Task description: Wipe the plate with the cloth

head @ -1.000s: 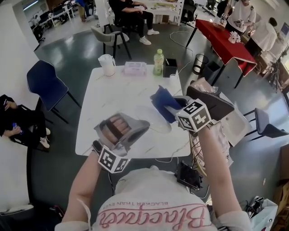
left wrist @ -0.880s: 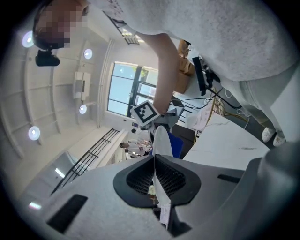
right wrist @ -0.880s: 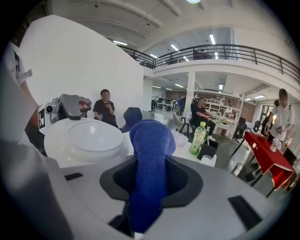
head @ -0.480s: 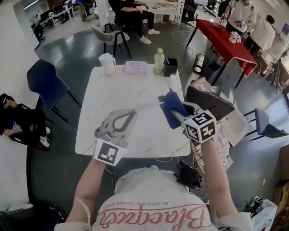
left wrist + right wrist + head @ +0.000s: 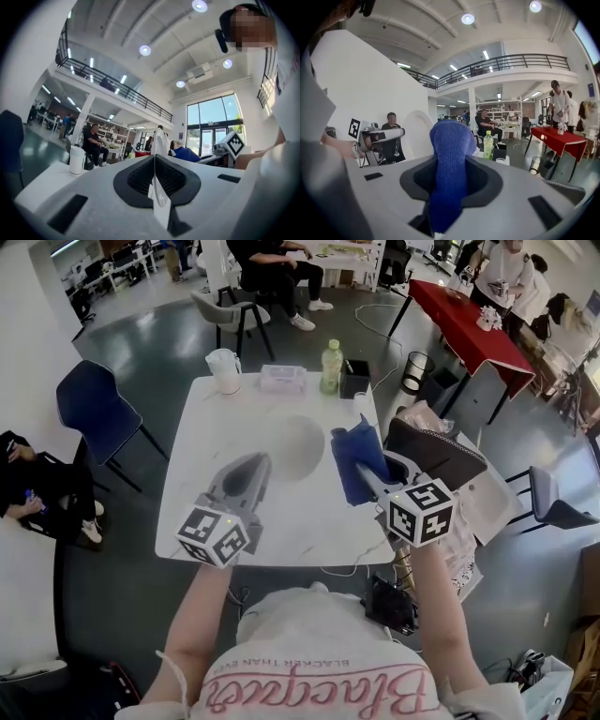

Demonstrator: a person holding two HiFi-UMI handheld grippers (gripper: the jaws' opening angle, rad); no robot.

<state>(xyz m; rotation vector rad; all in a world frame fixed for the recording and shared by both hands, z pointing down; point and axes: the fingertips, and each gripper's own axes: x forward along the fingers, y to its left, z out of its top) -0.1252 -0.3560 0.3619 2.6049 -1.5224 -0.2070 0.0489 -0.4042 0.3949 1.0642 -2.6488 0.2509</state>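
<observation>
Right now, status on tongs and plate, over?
Left tongs shut on plate, held upright. Right tongs shut on cloth, close beside plate, contact unclear. Nothing in the way.

**Plate seen edge-on, fingertips under cloth**

In the left gripper view the plate (image 5: 157, 140) shows only as a thin white edge rising from the closed jaws, so neither face can be seen. In the head view it is a pale disc against the white table (image 5: 216, 427), with a faint rim, and the left gripper (image 5: 255, 463) covers the gripped part. The blue cloth (image 5: 451, 140) buries the fingertips of the right gripper (image 5: 449, 165), and its lower end runs off the bottom of the right gripper view. The label on the green bottle (image 5: 329, 368) is too small to read. The picture's edges cut off a chair (image 5: 562, 507) at the right and a seated person (image 5: 37, 493) at the left.
</observation>
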